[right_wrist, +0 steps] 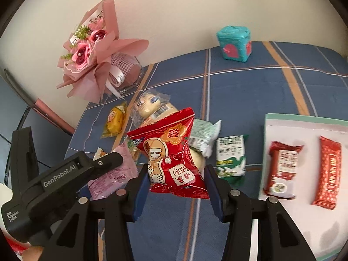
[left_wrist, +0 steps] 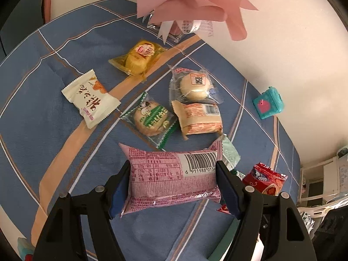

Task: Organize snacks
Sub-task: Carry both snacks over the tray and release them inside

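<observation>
**Both packets are up; the tray lies to your right gripper's side**

Your right gripper [right_wrist: 177,184] is clamped on the red snack packet [right_wrist: 174,156], with the blue pads pressed into its lower corners and the packet standing upright between them, its long axis running up the middle of the right wrist frame. Your left gripper [left_wrist: 173,184] is clamped on the pink wrapped cake [left_wrist: 171,176], which lies crosswise between the pads, its long axis left to right across the lower centre of the left wrist frame. Both packets appear lifted clear of the blue checked cloth [left_wrist: 43,100].

The relation that matters is the white tray [right_wrist: 304,228]. It sits at the right edge of the right wrist frame, lower right, with two red bars [right_wrist: 282,167] already laid in it side by side, long axes pointing up the frame. It does not show in the left wrist view at all. So your right hand is the nearer one, and the red packet probably goes first, carried rightward across the frame.

Between the packet and the tray lies a green-and-white packet [right_wrist: 231,156] on the cloth, so keep height as you cross. The loose snacks remain in the upper and middle left wrist frame: yellow cake [left_wrist: 137,57], white packet [left_wrist: 91,99], green biscuit [left_wrist: 151,119].
</observation>
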